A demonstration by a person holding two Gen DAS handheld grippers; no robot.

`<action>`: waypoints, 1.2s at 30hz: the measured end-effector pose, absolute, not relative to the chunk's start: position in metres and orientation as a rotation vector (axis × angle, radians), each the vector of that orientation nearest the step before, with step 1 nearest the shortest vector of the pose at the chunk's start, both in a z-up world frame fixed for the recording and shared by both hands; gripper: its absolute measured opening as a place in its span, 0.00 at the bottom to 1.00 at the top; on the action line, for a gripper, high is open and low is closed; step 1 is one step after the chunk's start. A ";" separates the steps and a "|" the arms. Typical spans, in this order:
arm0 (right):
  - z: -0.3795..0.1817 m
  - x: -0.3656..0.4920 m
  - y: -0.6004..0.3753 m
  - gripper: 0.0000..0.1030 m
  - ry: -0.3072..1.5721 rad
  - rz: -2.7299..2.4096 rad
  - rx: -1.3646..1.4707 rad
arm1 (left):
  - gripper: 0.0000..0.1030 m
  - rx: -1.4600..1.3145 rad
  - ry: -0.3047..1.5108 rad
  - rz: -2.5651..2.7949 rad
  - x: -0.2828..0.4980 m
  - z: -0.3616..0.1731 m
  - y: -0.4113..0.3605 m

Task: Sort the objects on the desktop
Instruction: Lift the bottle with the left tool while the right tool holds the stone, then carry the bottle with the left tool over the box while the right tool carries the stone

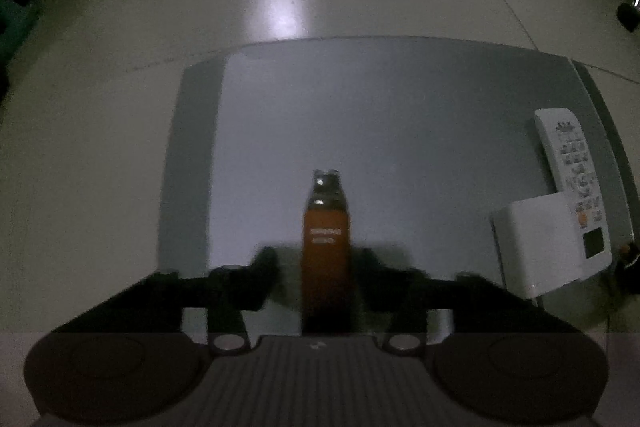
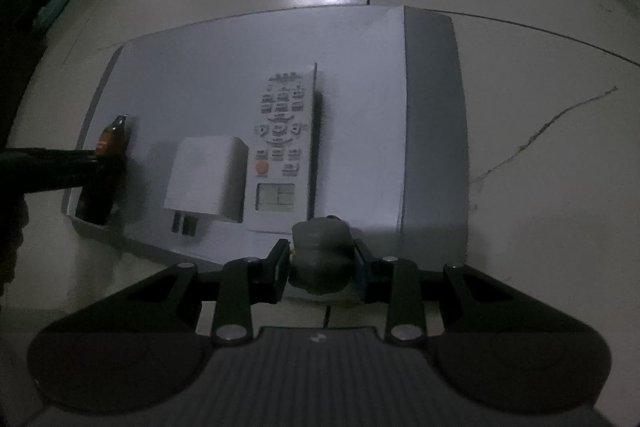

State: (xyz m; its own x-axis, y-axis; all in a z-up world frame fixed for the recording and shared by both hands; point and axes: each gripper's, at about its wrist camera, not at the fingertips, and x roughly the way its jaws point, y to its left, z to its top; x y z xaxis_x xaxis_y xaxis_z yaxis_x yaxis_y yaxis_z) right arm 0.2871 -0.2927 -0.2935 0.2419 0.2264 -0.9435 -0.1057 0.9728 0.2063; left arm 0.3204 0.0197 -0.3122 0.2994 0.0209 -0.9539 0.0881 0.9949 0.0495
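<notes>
The tray's (image 2: 432,107) far half and right edge strip lie bare. Toward its near edge, a remote control (image 2: 282,135) and white charger (image 2: 208,175) lie touching, and an orange bottle (image 2: 110,143) stands at its left edge.

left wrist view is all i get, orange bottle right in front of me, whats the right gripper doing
Observer: The right gripper is shut on a grey lumpy object, over the near edge of the grey board.
Operator: which way is the charger plug facing
Observer: The white charger has its two prongs pointing at the board's near edge, toward the right wrist camera.
Operator: where on the board is my bottle
Observer: Seen from the right wrist, the orange bottle is at the board's left edge, left of the charger.
</notes>
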 end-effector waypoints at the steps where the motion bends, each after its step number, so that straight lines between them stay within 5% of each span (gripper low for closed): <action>1: -0.294 0.287 -0.294 0.34 1.308 0.224 0.110 | 0.20 0.106 1.264 -0.054 0.320 -0.312 0.018; 18: -0.257 0.289 -0.299 0.34 1.264 0.235 0.150 | 0.19 0.091 1.200 -0.092 0.297 -0.245 0.012; 27: -0.173 0.260 -0.299 0.34 1.081 0.306 0.219 | 0.19 0.025 1.079 -0.109 0.231 -0.165 0.008; 36: -0.149 0.195 -0.280 0.34 1.159 0.395 0.220 | 0.20 -0.071 1.066 -0.089 0.152 -0.143 0.001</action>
State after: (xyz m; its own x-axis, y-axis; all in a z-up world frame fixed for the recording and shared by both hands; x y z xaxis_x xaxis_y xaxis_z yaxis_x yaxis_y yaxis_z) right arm 0.1949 -0.2803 -0.1493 0.3418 0.4123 -0.8445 -0.1887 0.9104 0.3682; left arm 0.1517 0.0010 -0.1432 0.4805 -0.1076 -0.8704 0.0389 0.9941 -0.1014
